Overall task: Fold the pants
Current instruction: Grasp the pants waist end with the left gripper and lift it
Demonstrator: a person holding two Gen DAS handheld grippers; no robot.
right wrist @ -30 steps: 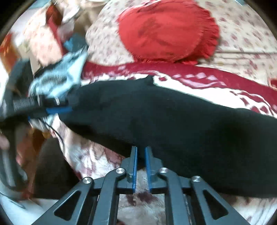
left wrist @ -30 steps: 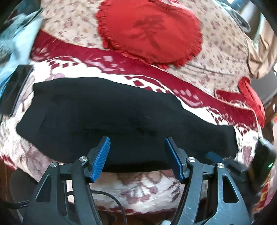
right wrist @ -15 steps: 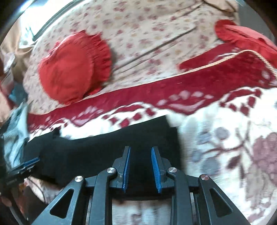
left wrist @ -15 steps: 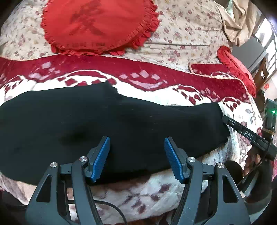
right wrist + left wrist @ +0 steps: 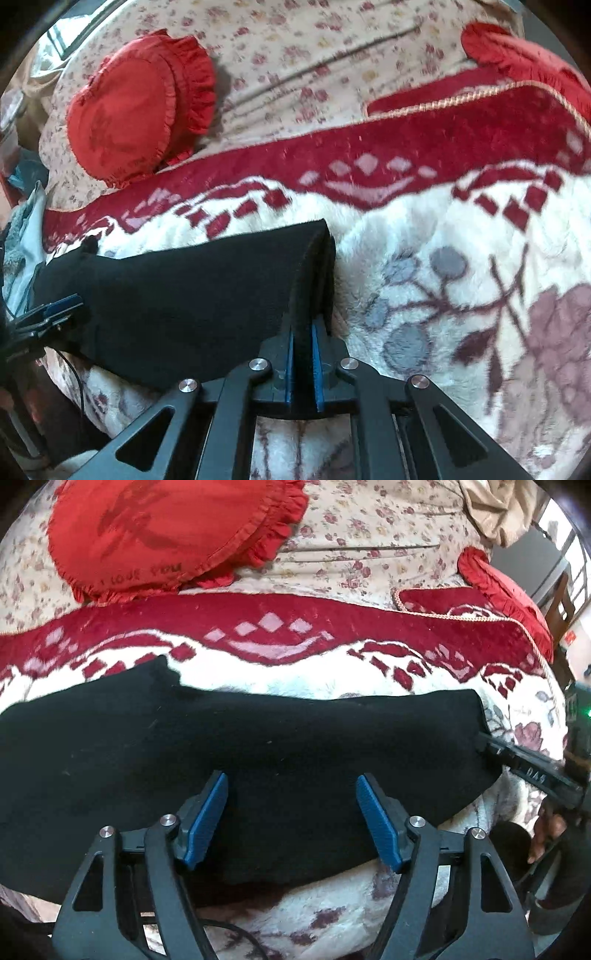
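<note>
Black pants (image 5: pixel 258 753) lie flat along the front of a blanket-covered sofa seat, legs laid one over the other. My left gripper (image 5: pixel 291 808) is open, its blue pads just above the pants' near edge around mid-length. My right gripper (image 5: pixel 301 354) is shut on the leg-end edge of the pants (image 5: pixel 192 302), the cloth pinched between its blue pads. The right gripper also shows in the left wrist view (image 5: pixel 524 771) at the pants' right end. The left gripper shows at the far left of the right wrist view (image 5: pixel 55 310).
A red-and-white patterned blanket (image 5: pixel 295 642) covers the seat. A round red frilled cushion (image 5: pixel 166 535) leans on the floral sofa back. A second red cushion (image 5: pixel 506 587) sits at the right end. Light blue cloth (image 5: pixel 26 236) lies beyond the pants' left end.
My right gripper has moved to the leg end of the pants and closed on the edge. My left gripper has shifted right along the pants and stays open.
</note>
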